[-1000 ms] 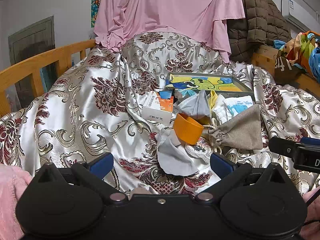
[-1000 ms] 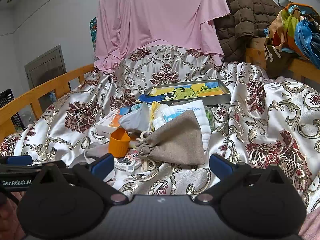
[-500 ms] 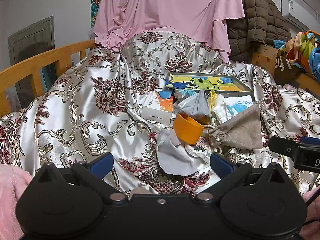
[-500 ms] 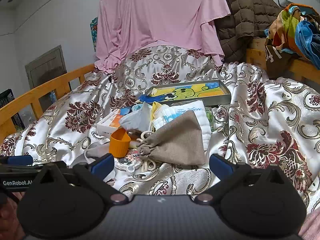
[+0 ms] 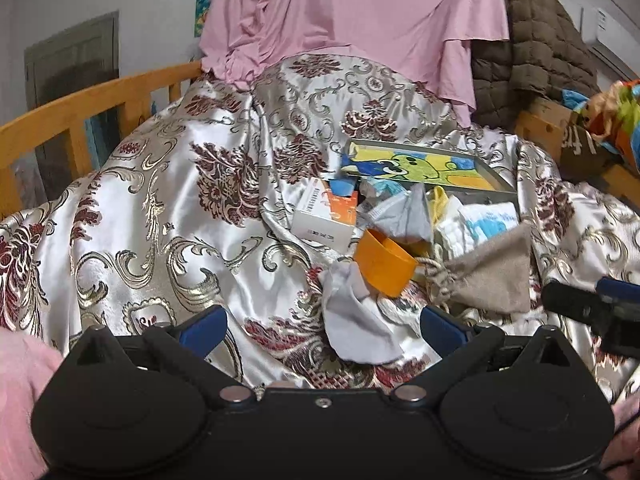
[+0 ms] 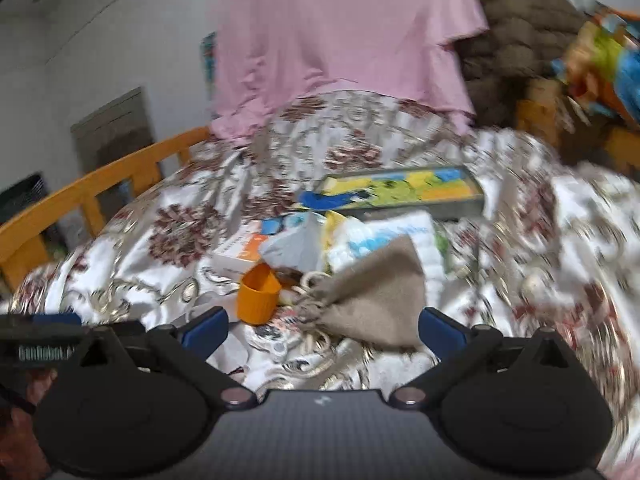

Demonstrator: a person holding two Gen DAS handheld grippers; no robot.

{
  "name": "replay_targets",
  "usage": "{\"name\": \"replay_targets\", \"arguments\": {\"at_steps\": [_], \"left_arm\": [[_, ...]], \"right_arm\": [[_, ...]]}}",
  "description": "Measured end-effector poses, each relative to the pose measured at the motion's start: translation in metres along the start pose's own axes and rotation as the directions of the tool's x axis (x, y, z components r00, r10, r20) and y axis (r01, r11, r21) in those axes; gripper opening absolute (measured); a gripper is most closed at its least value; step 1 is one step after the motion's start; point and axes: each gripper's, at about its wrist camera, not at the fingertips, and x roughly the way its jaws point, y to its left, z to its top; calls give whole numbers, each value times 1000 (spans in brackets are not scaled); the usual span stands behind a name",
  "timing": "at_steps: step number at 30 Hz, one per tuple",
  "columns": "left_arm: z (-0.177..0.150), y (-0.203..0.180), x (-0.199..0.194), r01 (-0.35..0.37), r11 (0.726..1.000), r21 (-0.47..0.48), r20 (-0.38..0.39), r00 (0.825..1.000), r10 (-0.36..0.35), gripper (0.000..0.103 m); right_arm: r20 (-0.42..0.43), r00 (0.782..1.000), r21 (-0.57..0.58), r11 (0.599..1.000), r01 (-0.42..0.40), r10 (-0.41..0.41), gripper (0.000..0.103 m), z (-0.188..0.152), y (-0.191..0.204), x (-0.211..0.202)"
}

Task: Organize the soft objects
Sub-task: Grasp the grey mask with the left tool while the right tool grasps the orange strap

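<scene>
Now both tongs gape wide with nothing held: the left tongs hover over a crumpled white cloth, the right tongs over a grey drawstring pouch. Between these two soft things an orange cup lies tipped. Everything sits mid-bed on the satin bedspread, with a cartoon-printed tray toward the head.

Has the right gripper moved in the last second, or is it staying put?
Yes. The right gripper has moved: its view is motion-blurred, and the tan drawstring pouch now sits lower and closer between its open blue pads, so it is advancing toward the pile.
</scene>
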Motion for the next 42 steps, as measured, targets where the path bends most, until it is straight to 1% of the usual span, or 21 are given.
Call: {"name": "replay_targets", "arguments": {"at_steps": [1, 4, 8, 12, 14, 16, 18, 20, 22, 24, 26, 27, 29, 31, 34, 36, 38, 39, 42], "left_arm": [[4, 2, 5, 4, 1000, 0, -6, 1000, -4, 102], [16, 6, 17, 39, 999, 27, -42, 998, -38, 102], [27, 11, 37, 73, 996, 60, -104, 992, -67, 102], [34, 17, 64, 105, 993, 50, -190, 977, -93, 102], [38, 20, 78, 123, 992, 39, -239, 965, -110, 102], [40, 22, 91, 136, 990, 37, -270, 955, -121, 102], [42, 23, 101, 143, 989, 34, -288, 949, -127, 102], [43, 26, 111, 161, 987, 16, -303, 941, -148, 101], [44, 31, 119, 177, 984, -17, -315, 933, -173, 98], [43, 39, 125, 204, 977, -67, -316, 924, -215, 93], [40, 45, 129, 207, 972, -110, -321, 918, -232, 90], [39, 46, 131, 209, 970, -121, -326, 915, -238, 86], [37, 47, 134, 215, 967, -135, -344, 905, -249, 83], [35, 45, 138, 225, 965, -136, -360, 896, -259, 79], [33, 43, 145, 238, 961, -141, -385, 881, -275, 71], [31, 42, 149, 242, 959, -150, -397, 873, -282, 66], [30, 41, 152, 240, 959, -149, -408, 869, -281, 63], [30, 42, 152, 237, 961, -145, -409, 870, -276, 61], [29, 42, 153, 230, 963, -140, -410, 872, -268, 55]], "right_arm": [[-3, 1000, -65, 998, -20, 20, 103, 5, 4, 5], [-18, 998, -192, 979, -65, 62, 103, 16, 11, 19], [-62, 992, -294, 947, -126, 113, 103, 26, 20, 39], [-86, 988, -395, 906, -151, 127, 103, 29, 31, 61], [-111, 984, -444, 878, -177, 142, 103, 30, 37, 75], [-139, 978, -483, 852, -202, 153, 103, 30, 45, 92], [-165, 972, -494, 839, -230, 170, 103, 31, 49, 106], [-197, 962, -478, 838, -262, 188, 102, 33, 49, 118], [-231, 951, -448, 846, -289, 203, 101, 36, 49, 131], [-271, 937, -417, 850, -320, 220, 96, 37, 46, 140], [-310, 923, -404, 847, -346, 229, 89, 39, 44, 148], [-324, 918, -403, 845, -352, 228, 88, 39, 44, 152], [-354, 907, -397, 841, -368, 229, 83, 40, 44, 161], [-392, 889, -366, 846, -388, 238, 82, 42, 42, 170], [-437, 860, -294, 862, -413, 264, 79, 48, 38, 183], [-459, 844, -235, 878, -416, 277, 78, 51, 34, 191], [-469, 837, -190, 894, -407, 282, 77, 54, 33, 198], [-468, 837, -169, 900, -401, 285, 76, 55, 32, 201], [-483, 823, -116, 910, -398, 299, 71, 57, 33, 209]]}}
